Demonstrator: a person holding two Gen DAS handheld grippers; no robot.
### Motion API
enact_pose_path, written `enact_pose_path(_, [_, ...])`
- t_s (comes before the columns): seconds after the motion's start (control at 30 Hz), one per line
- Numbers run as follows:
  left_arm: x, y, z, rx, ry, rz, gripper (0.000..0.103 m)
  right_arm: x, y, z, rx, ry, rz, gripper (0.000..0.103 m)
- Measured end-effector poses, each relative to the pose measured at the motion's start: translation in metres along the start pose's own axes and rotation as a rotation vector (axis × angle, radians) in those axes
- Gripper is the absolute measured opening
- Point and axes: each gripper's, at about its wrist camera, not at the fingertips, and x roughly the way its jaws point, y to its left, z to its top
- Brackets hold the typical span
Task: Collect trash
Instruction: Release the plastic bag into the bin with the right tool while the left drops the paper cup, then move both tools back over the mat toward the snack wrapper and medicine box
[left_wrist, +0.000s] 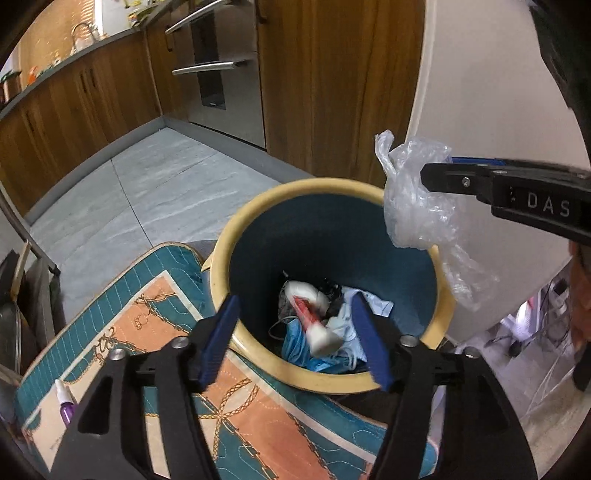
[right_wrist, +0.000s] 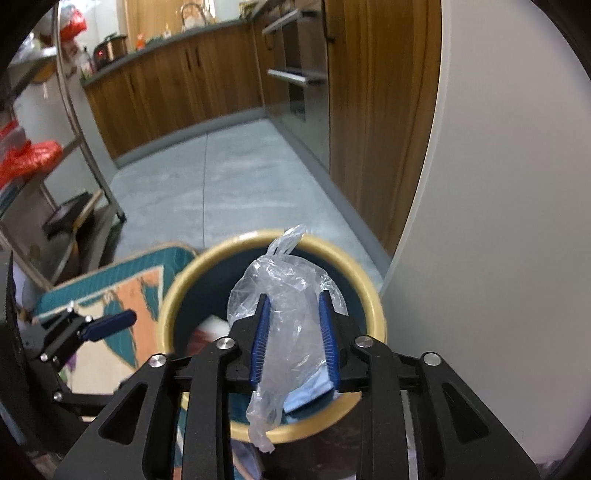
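- A crumpled clear plastic bag (right_wrist: 291, 314) is held between the blue jaws of the right gripper (right_wrist: 293, 341), which are closed part-way on it; the film bulges above the jaws and a tail hangs below them.
- The bag is carried over the open mouth of the bin (left_wrist: 255, 221), a yellow-rimmed container with a dark blue inside; seen from the left wrist, it hangs near the bin's right rim, partly outside it.
- The film is judged very light, soft and slippery, with no stiffness of its own; it is best gripped where it is bunched thickest, since a single layer could slide out.
- Because it is so light, the bag may cling to the jaws or drift past the rim on release, so it should be centred over the opening first.
- The left gripper (left_wrist: 295, 339) is held near the bin's near rim with its jaws wide apart and nothing in them.
- Trash already in the bin can be made out: a white and red tube (left_wrist: 314, 317), blue fabric or paper and pale scraps.
- A teal and orange quilted mat (left_wrist: 147, 314) lies just beside the bin, with a small white and purple bottle (left_wrist: 64, 402) on it.
- Wooden cabinets (right_wrist: 207, 77), a steel oven front and a grey tiled floor (right_wrist: 229, 177) lie beyond; nothing stands between the bag and the opening.
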Motion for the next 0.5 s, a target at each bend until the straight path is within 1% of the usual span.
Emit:
enact_pose_path(0.03, [-0.002, 0.001, 0.0, -0.001, -0.003, 0.002, 0.068, -0.002, 0.001, 0.002, 0.004, -0.01, -0.002, 0.046])
enact_pose_path(0.07, [-0.003, 0.001, 0.001, 0.002, -0.003, 0.004, 0.069, -0.003, 0.001, 0.004, 0.007, -0.017, -0.002, 0.049])
enact_pose_path(0.13, [-0.007, 0.003, 0.0, 0.001, -0.004, 0.012, 0.074, -0.007, 0.005, 0.007, 0.018, -0.03, 0.0, 0.063])
enact_pose_path(0.17, [-0.009, 0.005, -0.001, -0.003, -0.006, 0.015, 0.075, -0.009, 0.005, 0.008, 0.019, -0.037, -0.001, 0.065])
enact_pose_path(0.23, [-0.017, 0.009, -0.002, -0.009, -0.013, 0.021, 0.079, -0.014, 0.01, 0.011, 0.017, -0.059, -0.002, 0.075])
enact_pose_path(0.27, [-0.021, 0.01, -0.003, -0.01, -0.018, 0.026, 0.08, -0.017, 0.013, 0.012, 0.016, -0.067, -0.002, 0.077])
enact_pose_path(0.33, [-0.029, 0.015, -0.003, -0.014, -0.03, 0.04, 0.085, -0.021, 0.016, 0.014, 0.017, -0.077, 0.006, 0.084])
enact_pose_path(0.4, [-0.04, 0.023, -0.004, -0.026, -0.047, 0.056, 0.087, -0.028, 0.021, 0.018, 0.016, -0.095, 0.018, 0.09])
enact_pose_path(0.5, [-0.058, 0.032, -0.007, -0.03, -0.072, 0.098, 0.088, -0.041, 0.028, 0.021, 0.01, -0.132, 0.037, 0.094])
